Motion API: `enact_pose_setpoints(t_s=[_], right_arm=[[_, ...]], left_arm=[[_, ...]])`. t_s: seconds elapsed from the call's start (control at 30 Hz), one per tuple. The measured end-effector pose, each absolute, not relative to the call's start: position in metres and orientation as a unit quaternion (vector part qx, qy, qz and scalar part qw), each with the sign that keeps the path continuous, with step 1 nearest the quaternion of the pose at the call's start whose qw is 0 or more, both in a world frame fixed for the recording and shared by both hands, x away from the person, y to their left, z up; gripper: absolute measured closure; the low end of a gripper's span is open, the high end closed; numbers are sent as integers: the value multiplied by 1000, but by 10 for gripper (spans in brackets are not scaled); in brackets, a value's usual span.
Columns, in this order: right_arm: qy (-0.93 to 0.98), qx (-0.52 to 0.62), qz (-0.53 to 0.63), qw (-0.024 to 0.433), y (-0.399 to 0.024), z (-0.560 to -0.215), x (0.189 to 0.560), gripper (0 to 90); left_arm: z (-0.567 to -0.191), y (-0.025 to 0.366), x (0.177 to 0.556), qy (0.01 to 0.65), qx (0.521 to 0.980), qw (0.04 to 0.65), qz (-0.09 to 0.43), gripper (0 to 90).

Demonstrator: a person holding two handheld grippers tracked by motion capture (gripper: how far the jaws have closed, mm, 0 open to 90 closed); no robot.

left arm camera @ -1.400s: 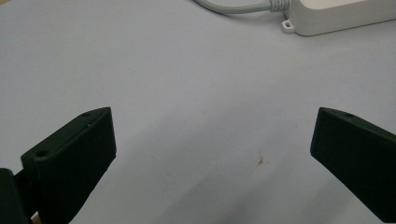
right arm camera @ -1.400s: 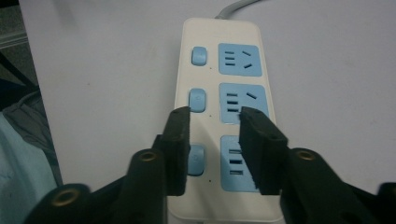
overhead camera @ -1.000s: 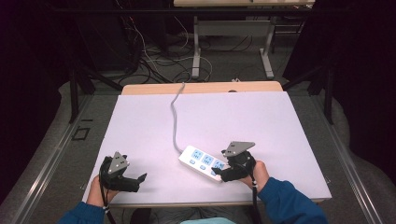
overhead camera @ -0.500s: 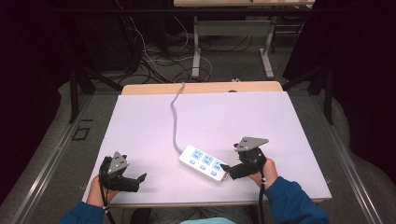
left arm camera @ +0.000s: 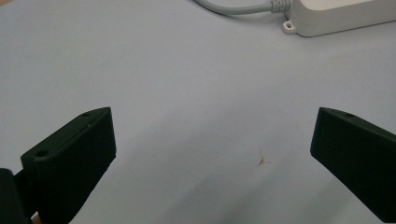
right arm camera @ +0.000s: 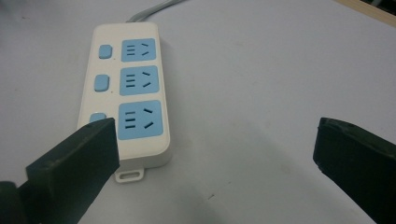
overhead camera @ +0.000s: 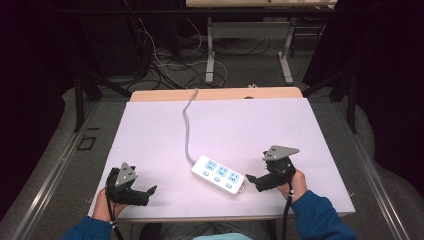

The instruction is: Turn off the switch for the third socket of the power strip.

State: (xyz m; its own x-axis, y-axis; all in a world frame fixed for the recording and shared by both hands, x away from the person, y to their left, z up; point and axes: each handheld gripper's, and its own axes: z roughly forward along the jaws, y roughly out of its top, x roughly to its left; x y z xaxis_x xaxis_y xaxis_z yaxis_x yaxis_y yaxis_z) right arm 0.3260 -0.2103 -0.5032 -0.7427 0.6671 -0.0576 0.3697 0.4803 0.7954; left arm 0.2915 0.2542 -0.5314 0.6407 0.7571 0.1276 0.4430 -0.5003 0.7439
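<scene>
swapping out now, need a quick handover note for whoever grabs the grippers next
Left gripper: open, empty, near the table's front left edge.
Right gripper: jaws have just been opening; now open, empty, just right of the power strip, apart from it.
Power strip: flat, front centre, three blue sockets up, nothing plugged in; its cord runs off the far edge.
Done: strip let go, from how things lie.
Left: I can't tell; no plug on the table.

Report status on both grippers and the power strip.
Left gripper open, empty. Right gripper jaws just opened, nothing between them, beside power strip. Strip flat on table. Nothing in the way.
</scene>
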Motion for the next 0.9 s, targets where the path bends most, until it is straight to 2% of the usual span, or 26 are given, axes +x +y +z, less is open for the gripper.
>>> enact_pose_setpoints(t_s=[0.9], right_arm=[[822,362,379,221,-261,-513,309,0]], left_arm=[[-531,254,292,357,839,342,226,1]])
